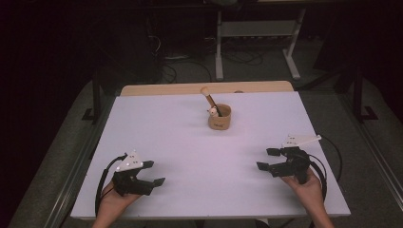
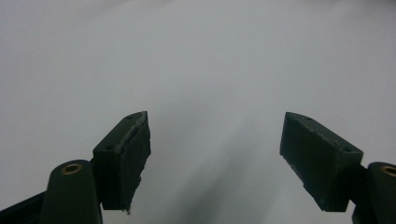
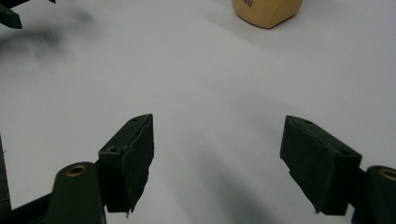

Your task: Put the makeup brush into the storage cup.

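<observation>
A tan cup (image 1: 219, 119) stands on the white table (image 1: 190, 142), back of centre, and its base (image 3: 267, 11) shows in the right gripper view. A stick with a round wooden top (image 1: 207, 93) and a small pale figure (image 1: 213, 112) stand in the cup. My left gripper (image 1: 156, 172) rests open near the front left with nothing between its jaws (image 2: 215, 116). My right gripper (image 1: 265, 158) rests open near the front right, also holding nothing (image 3: 217, 119), pointing toward the table's middle. Both are well short of the cup.
A wooden strip (image 1: 204, 88) runs along the table's far edge. Beyond it stand a white desk frame (image 1: 256, 33) and cables on the floor. The tip of the left gripper (image 3: 9, 14) shows at the right gripper view's top left.
</observation>
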